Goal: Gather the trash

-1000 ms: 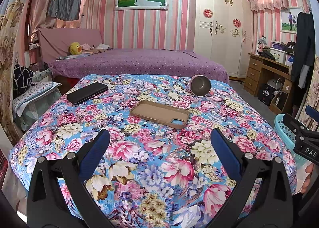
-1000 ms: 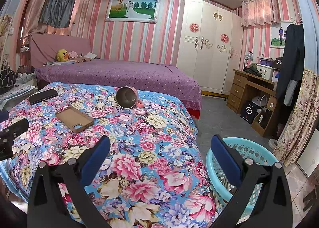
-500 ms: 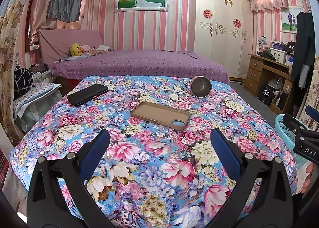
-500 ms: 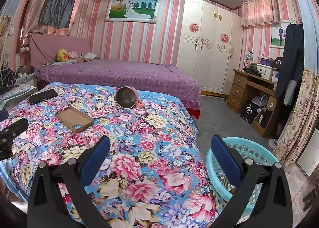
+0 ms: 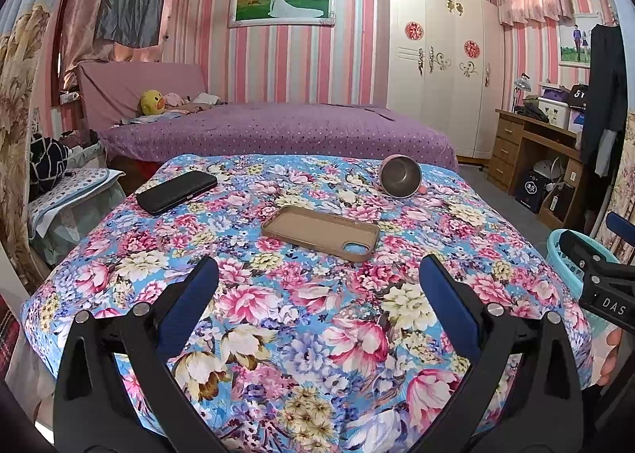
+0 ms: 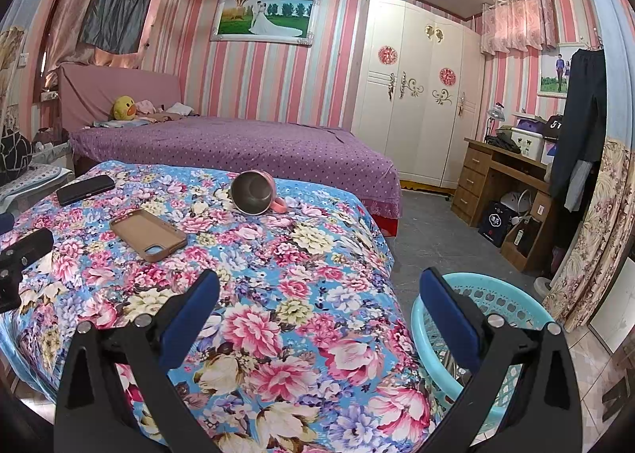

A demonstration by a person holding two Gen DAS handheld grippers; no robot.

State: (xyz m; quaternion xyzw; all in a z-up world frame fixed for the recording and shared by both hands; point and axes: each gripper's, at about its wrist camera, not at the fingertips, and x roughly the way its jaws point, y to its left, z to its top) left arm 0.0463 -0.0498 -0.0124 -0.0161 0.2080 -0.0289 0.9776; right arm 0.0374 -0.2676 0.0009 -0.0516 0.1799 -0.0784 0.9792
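Two grippers, left gripper point(image 5: 317, 278) and right gripper point(image 6: 319, 282), hover level, jaws apart.

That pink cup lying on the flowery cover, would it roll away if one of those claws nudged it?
Probably a little. The cup lies on its side, mouth toward the camera, so its round wall could roll. Its handle rests against the cover and would likely stop it soon. The inside looks like metal, so it is likely stiff, not fragile.
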